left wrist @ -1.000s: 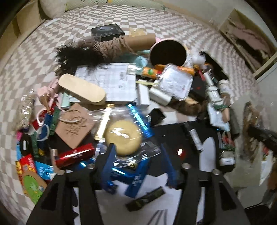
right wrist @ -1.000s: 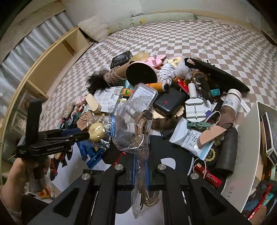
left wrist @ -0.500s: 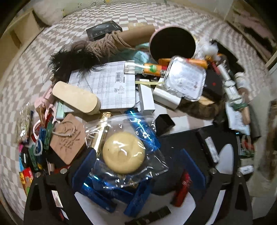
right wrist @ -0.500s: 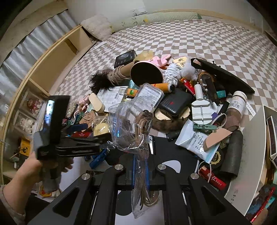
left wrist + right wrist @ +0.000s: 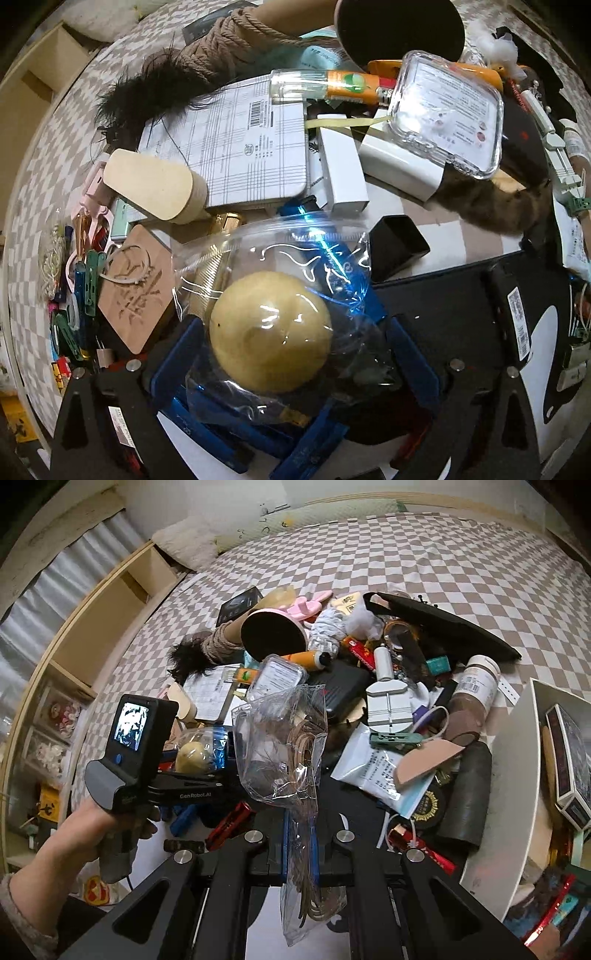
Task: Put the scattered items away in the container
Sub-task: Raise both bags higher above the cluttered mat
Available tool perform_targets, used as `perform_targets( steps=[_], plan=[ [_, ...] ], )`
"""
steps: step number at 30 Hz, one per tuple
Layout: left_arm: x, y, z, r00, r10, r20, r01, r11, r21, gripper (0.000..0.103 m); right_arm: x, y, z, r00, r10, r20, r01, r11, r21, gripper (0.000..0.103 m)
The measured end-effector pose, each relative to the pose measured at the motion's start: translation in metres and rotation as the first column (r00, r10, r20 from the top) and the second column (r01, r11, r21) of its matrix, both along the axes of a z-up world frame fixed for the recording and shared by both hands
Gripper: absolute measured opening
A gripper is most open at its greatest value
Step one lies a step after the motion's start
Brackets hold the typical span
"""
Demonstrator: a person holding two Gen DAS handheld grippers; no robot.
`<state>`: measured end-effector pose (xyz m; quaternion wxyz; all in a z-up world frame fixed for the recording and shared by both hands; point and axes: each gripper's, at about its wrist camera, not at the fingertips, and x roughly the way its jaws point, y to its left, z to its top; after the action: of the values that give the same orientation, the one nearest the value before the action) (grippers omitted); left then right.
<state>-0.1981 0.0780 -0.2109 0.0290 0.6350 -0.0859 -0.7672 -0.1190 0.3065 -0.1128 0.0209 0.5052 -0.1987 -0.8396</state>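
Two tools are at work over the heap, and only the left tool [image 5: 291, 354] has changed. Its jaws have just been opening and now stand wide, and across the last second it has dropped closer and tipped steeply down onto the yellow ball in its clear bag [image 5: 269, 339]. The ball that sat ahead of the blue fingers [image 5: 177, 354] a second ago now lies between them, one finger on each side of the bag. The pads do not appear to press on it yet, though crinkled plastic hides the contact lines, so that is a cautious reading. For the task this looks like the approach to a pick: the bagged ball lies on the pile beside the brown engraved tag [image 5: 136, 291] and below the plaid notebook [image 5: 240, 147], and a closing squeeze would be the next thing needed.

The right tool [image 5: 299, 834] has kept its place and its grip, jaws pinched narrow on a clear bag of coiled brown cord [image 5: 288, 746] that stands up from between the fingers and hangs below them. It is held above the dark mat [image 5: 354, 775], pointing down at a slant. The white container [image 5: 495, 812] stands at the right edge of that view, already holding some things. In the same view the person's left hand [image 5: 110, 827] grips the left tool's handle, arm reaching in from the lower left.
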Motion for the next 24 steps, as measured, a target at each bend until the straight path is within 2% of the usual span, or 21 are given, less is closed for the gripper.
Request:
perform_targets(
  steps=[4, 7, 15, 20, 24],
  plan=[
    [0.001, 0.0, 0.0, 1.0, -0.01, 0.006, 0.01, 1.0, 0.007, 0.099, 0.002, 0.001, 0.002, 1.0, 0.002, -0.006, -0.002, 1.0, 0.002, 0.009],
    [0.004, 0.0, 0.003, 1.0, -0.018, 0.003, 0.018, 1.0, 0.02, 0.093, 0.004, 0.0, 0.006, 1.0, 0.006, -0.016, -0.005, 1.0, 0.008, 0.009],
    [0.009, -0.004, 0.018, 1.0, -0.014, -0.011, 0.015, 0.995, 0.101, 0.087, 0.017, 0.005, 0.021, 0.998, -0.019, -0.055, 0.019, 1.0, 0.009, 0.01],
    [0.014, -0.008, 0.042, 0.998, 0.006, -0.067, 0.006, 0.985, 0.172, 0.085, 0.027, 0.008, 0.032, 0.996, -0.041, -0.082, 0.042, 0.999, 0.014, 0.01],
    [0.022, -0.004, 0.066, 0.991, -0.008, -0.133, 0.035, 0.98, 0.198, 0.085, 0.036, 0.011, 0.042, 0.992, -0.06, -0.108, 0.061, 0.998, 0.009, 0.009]
  ],
)
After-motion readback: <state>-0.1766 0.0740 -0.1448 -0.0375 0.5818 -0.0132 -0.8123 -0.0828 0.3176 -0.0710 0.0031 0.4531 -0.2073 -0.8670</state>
